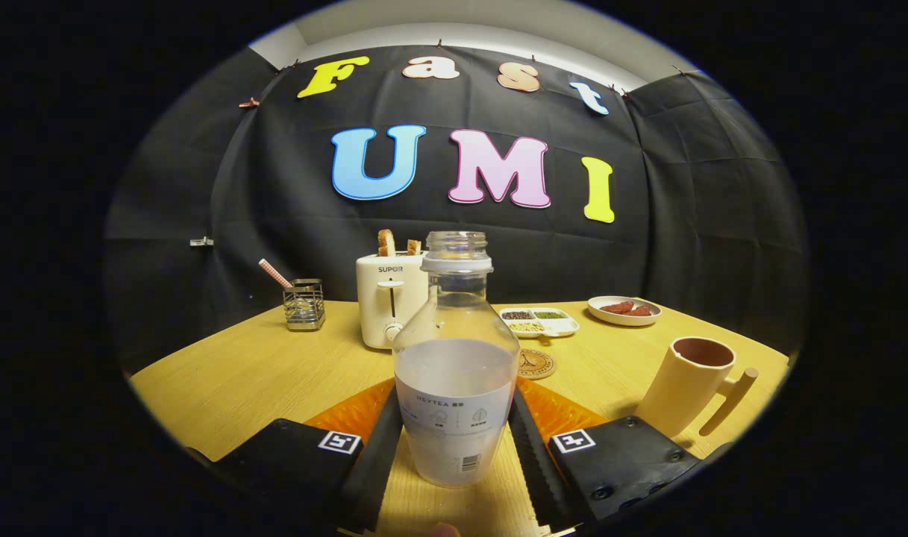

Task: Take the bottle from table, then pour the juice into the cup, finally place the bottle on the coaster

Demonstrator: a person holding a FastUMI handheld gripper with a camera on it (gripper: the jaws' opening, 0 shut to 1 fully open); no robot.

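1. Bottle (456, 373) stands upright on the wooden table (237, 373), cap off, its neck open at the top; pale, cloudy juice fills roughly the lower half, and a label wraps the lower body.
2. Gripper (454, 440) sits low at the table with its two fingers either side of the bottle's lower body — the bottle is between them; each finger lies right against the bottle's side, but whether both actually press on it I cannot tell.
3. Cup (685, 384), a tall mug with a straight handle, stands on the table to the right of the bottle and apart from it; its mouth is open and the inside looks dark.
4. Coaster (536, 363), round and patterned, lies flat on the table just beyond the bottle, slightly to its right; nothing rests on it.
5. Farther back — a toaster (390, 302) with two slices of bread standing in its slots, directly behind the bottle; a wire holder (304, 304) with a striped straw to its left; a divided tray (539, 321) of beans and grains and a small plate (624, 310) of reddish food to its right.
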